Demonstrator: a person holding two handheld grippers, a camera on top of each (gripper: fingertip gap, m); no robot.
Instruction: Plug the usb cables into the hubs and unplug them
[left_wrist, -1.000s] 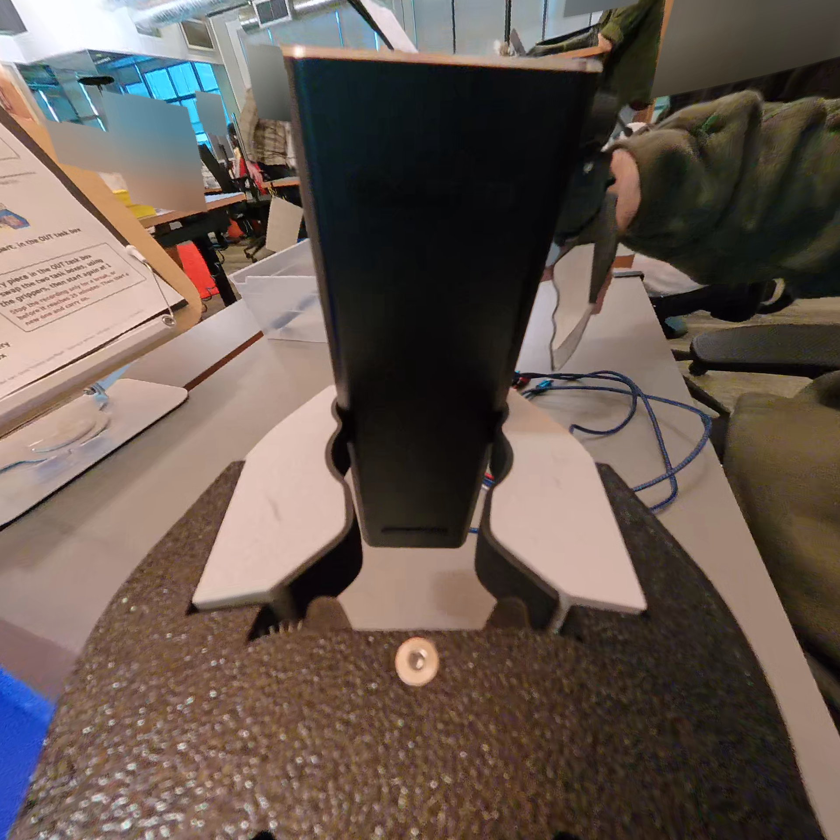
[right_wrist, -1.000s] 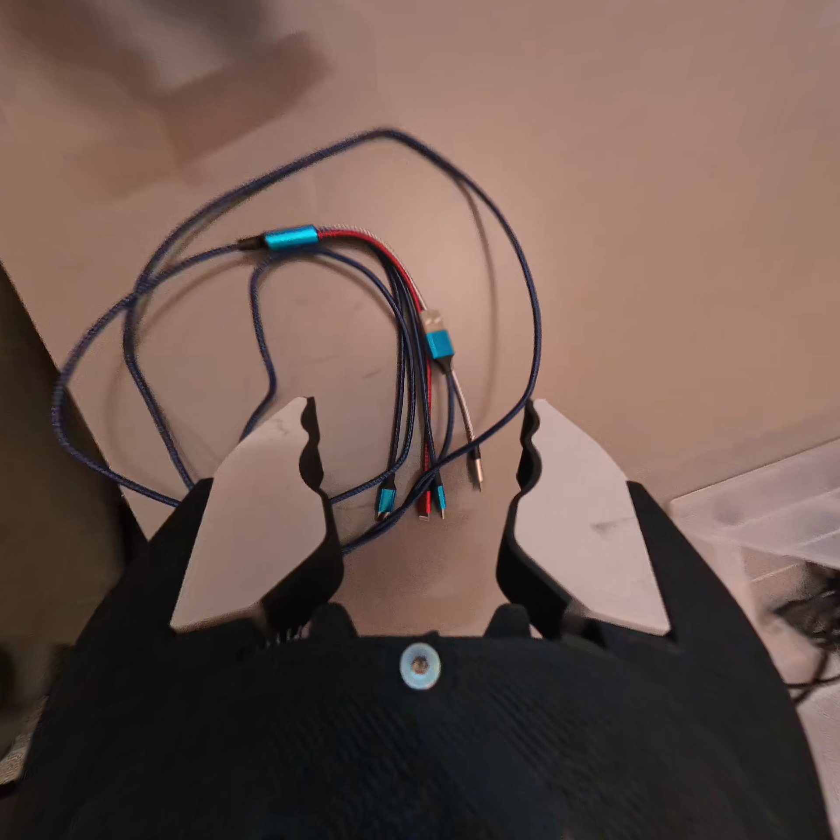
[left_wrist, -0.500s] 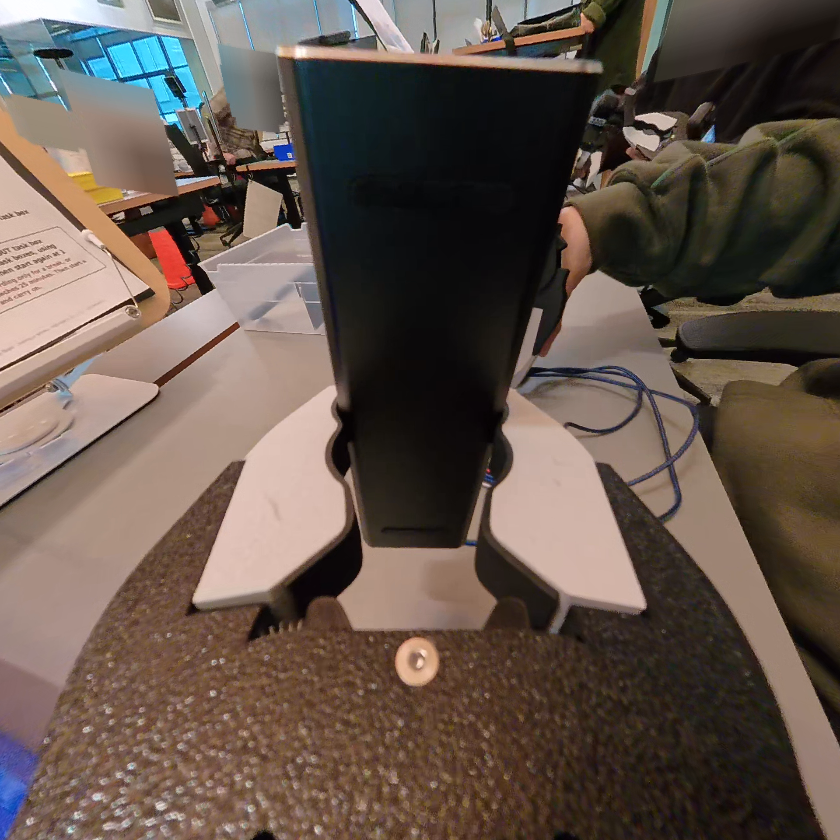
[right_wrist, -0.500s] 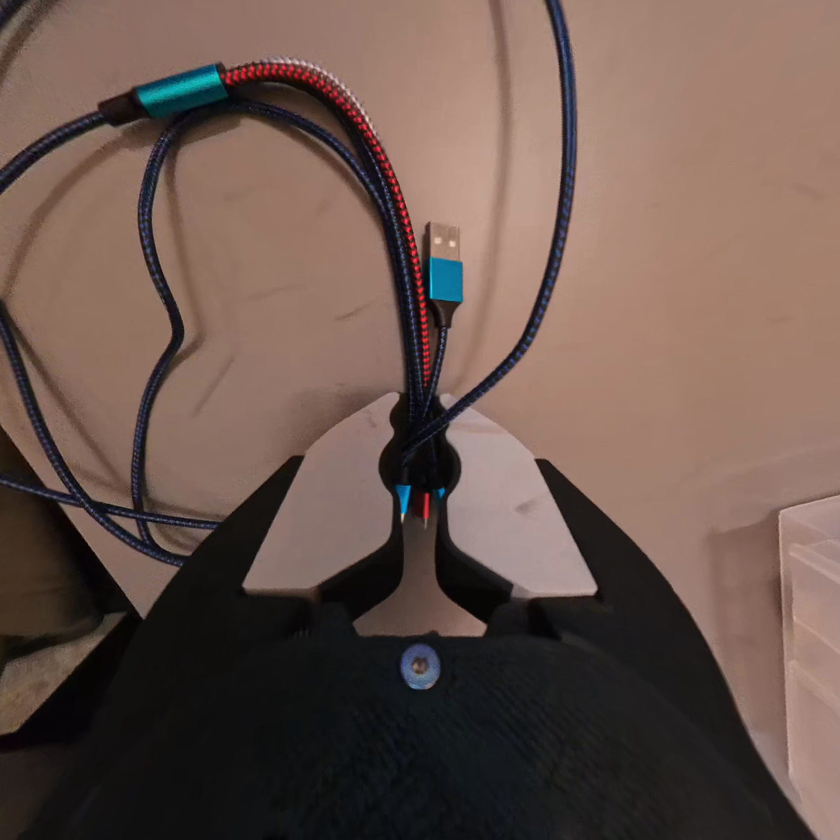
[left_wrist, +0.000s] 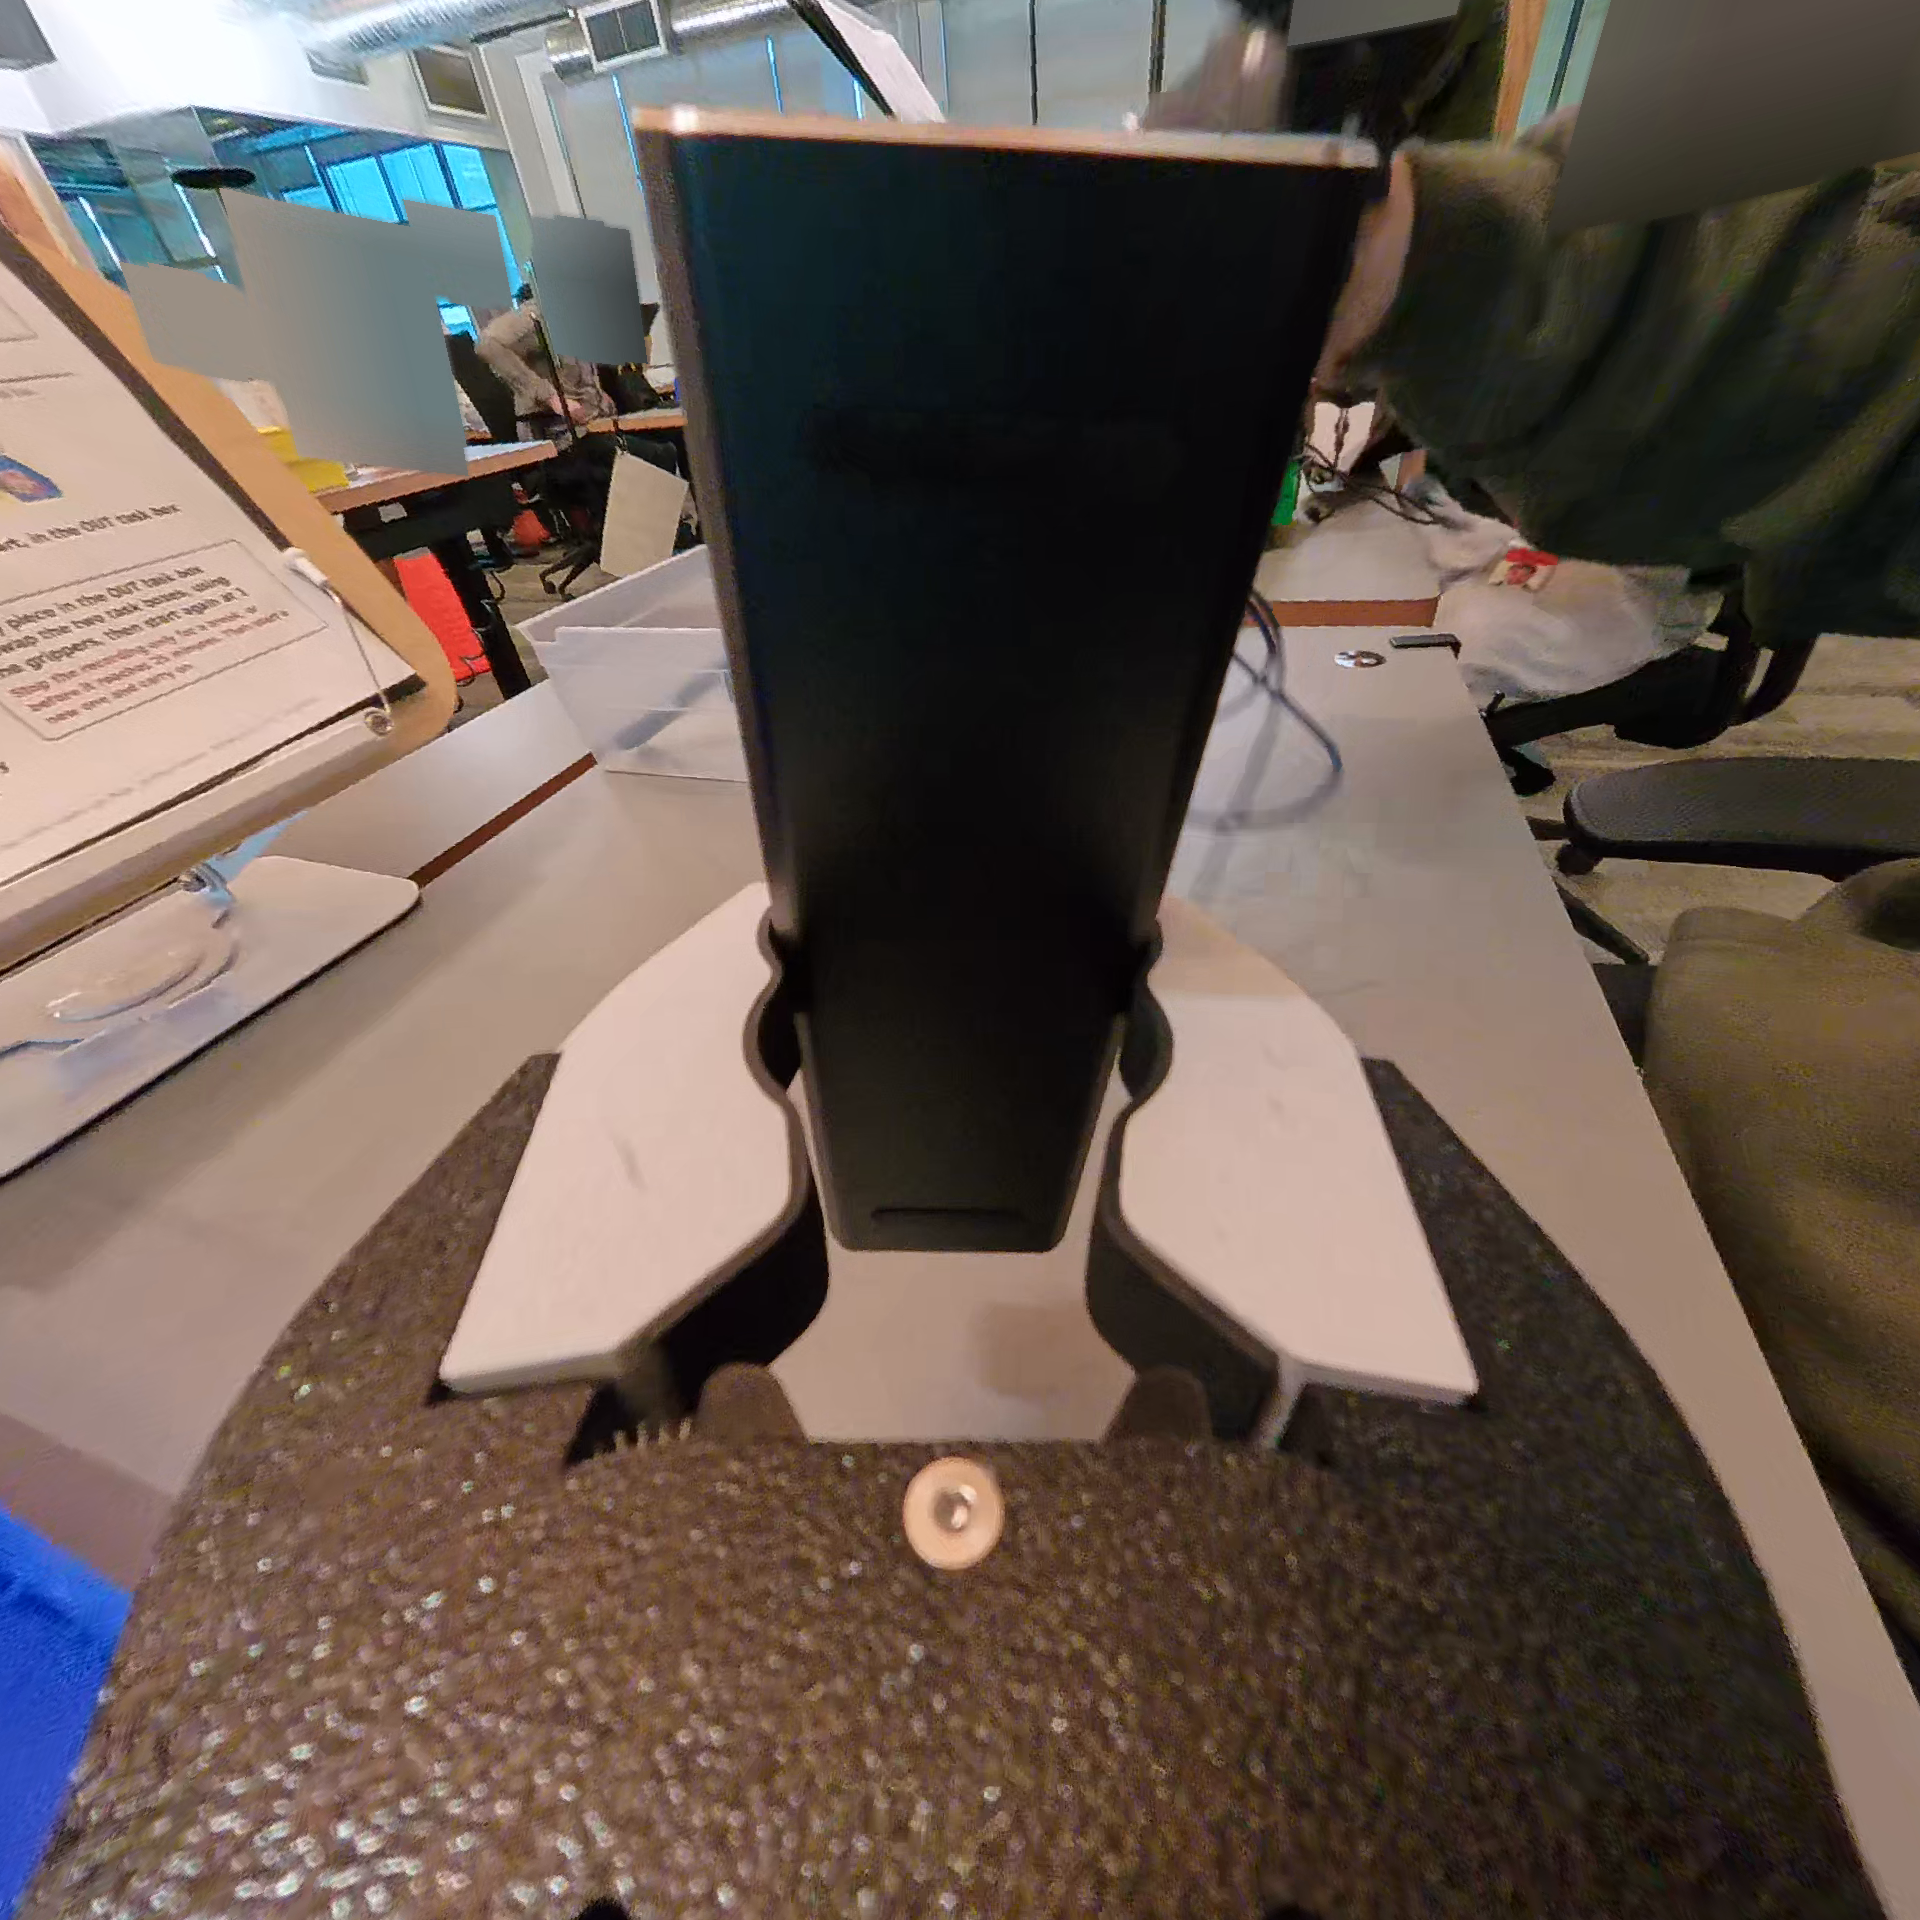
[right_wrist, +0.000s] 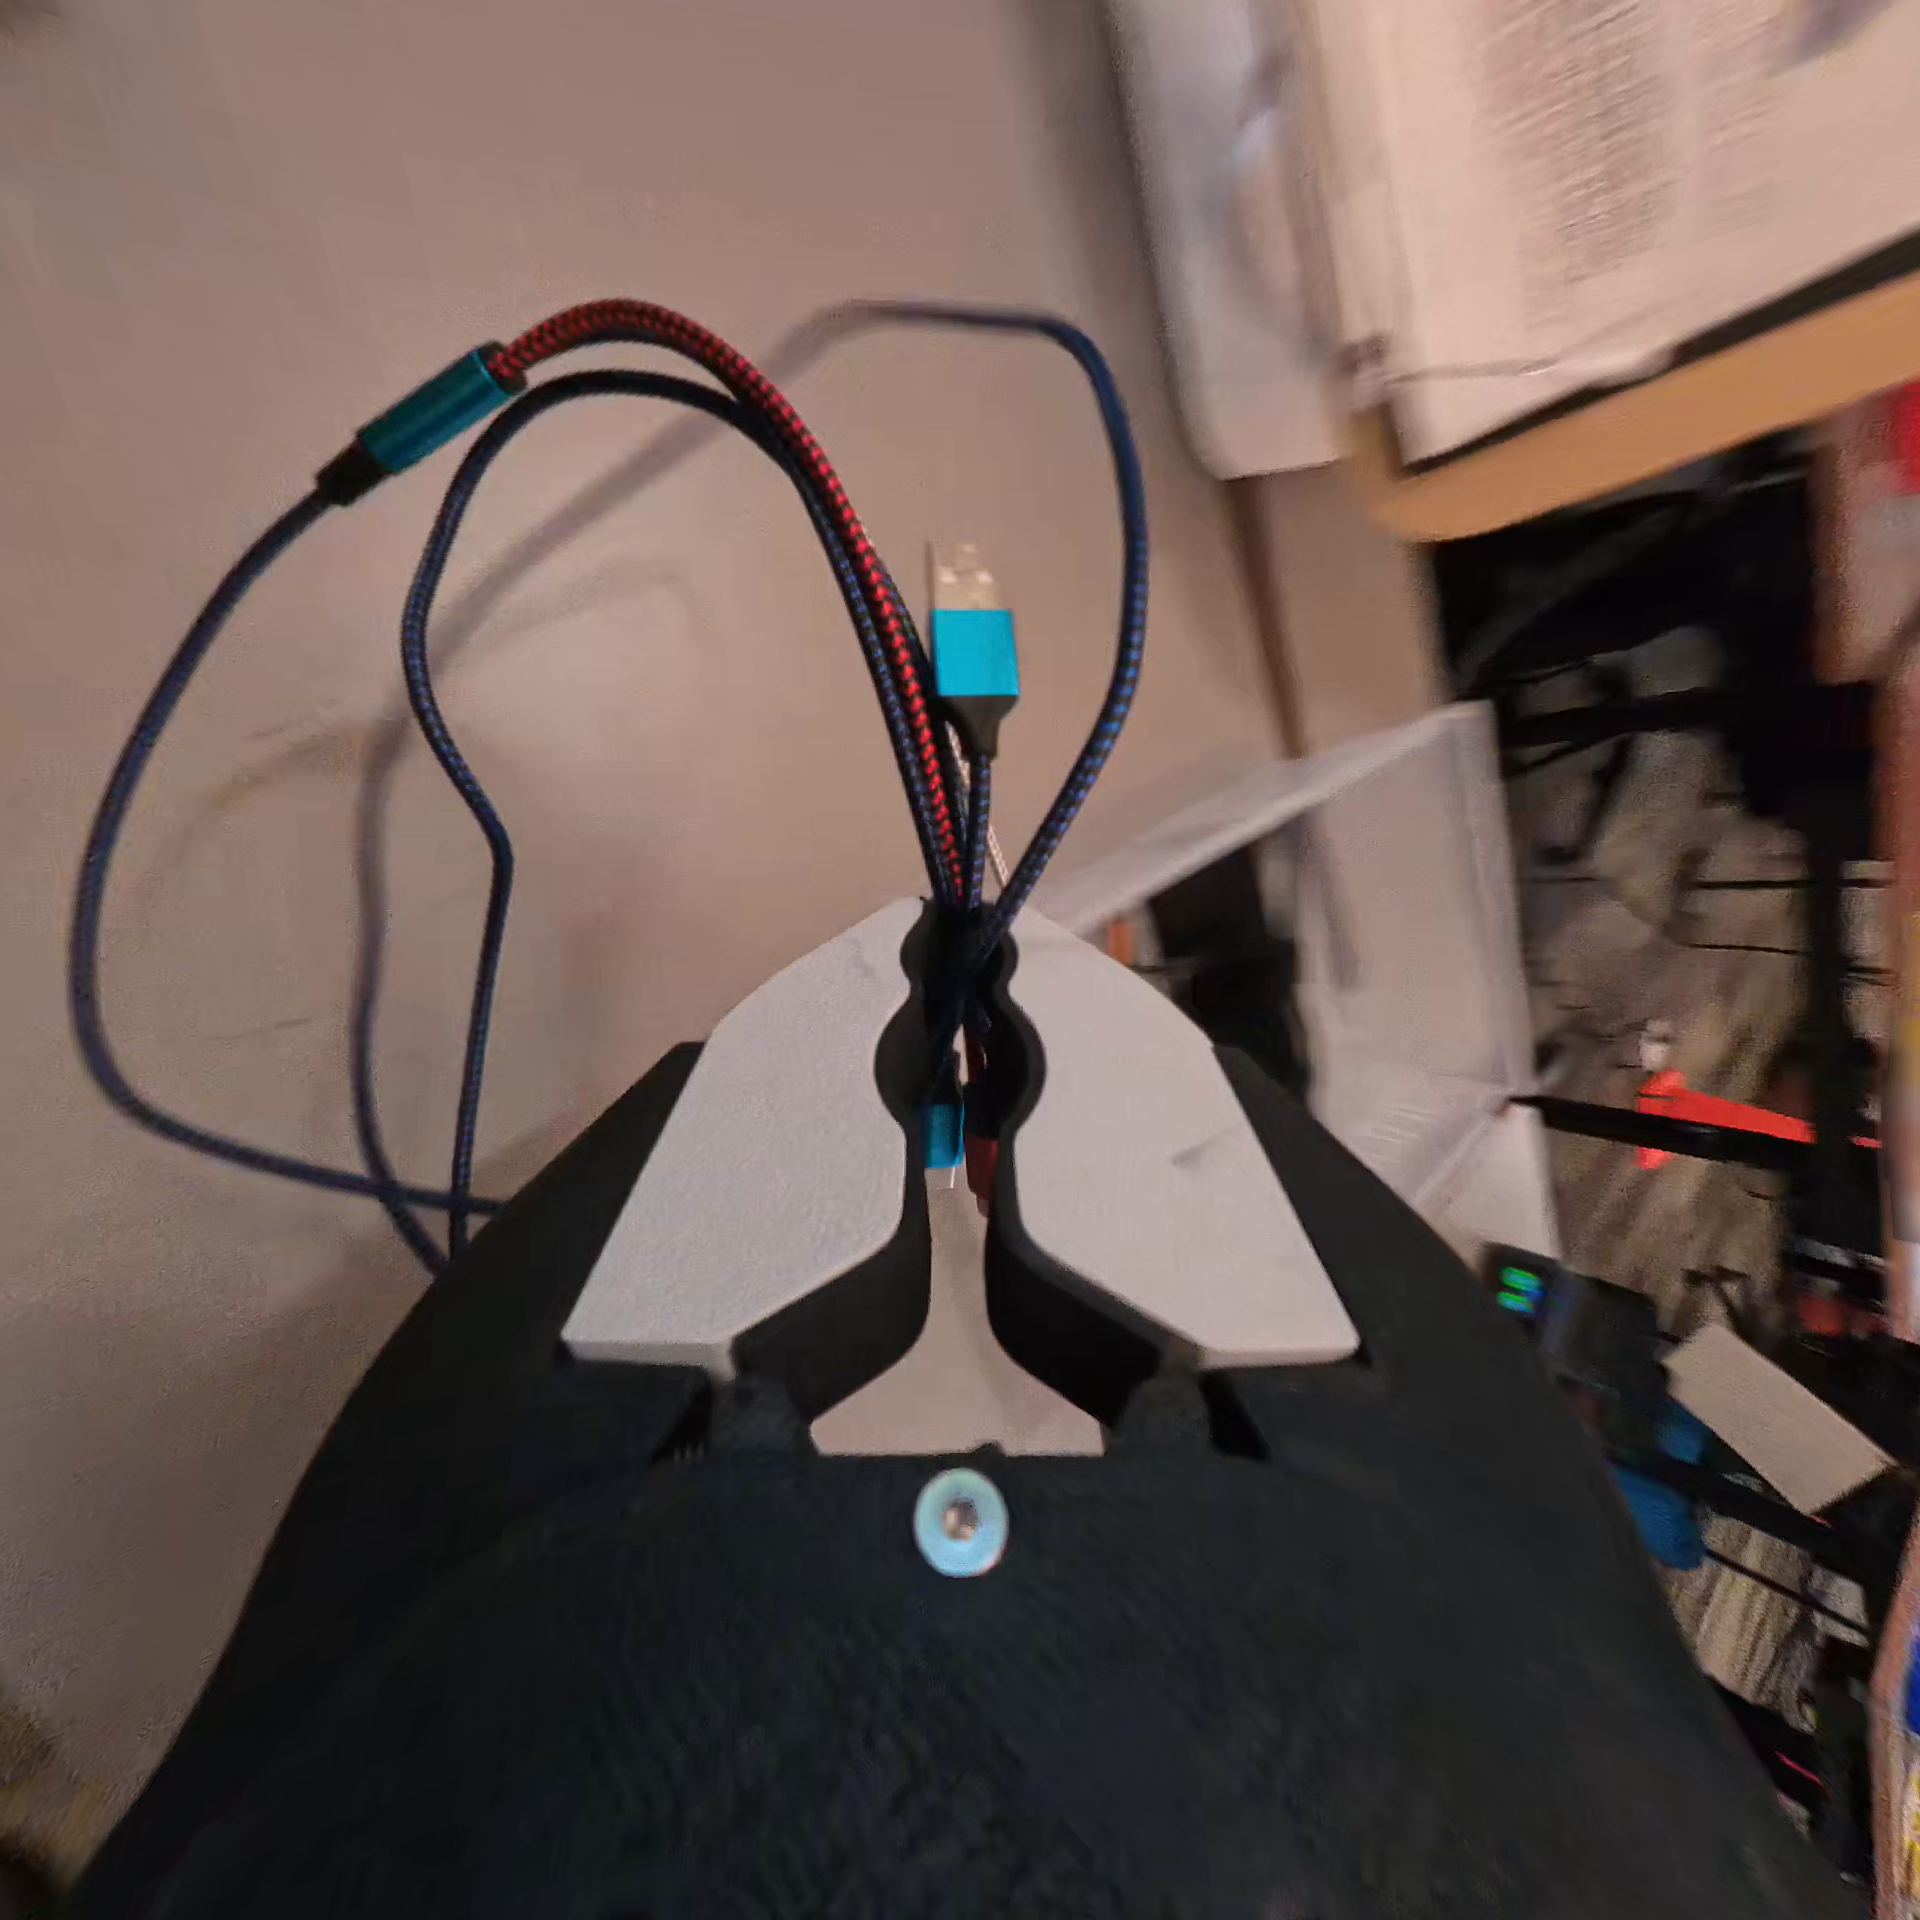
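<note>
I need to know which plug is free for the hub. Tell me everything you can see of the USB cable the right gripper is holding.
The USB cable is a braided multi-head lead: dark blue strands, one red-and-black strand and a teal metal splitter sleeve. The right gripper has its jaws shut on the gathered strands; small teal and red plug ends poke back behind the grip. The teal-shelled USB-A plug sticks out forward, free. Loose blue loops hang left, seemingly lifted above the tan table.
</note>
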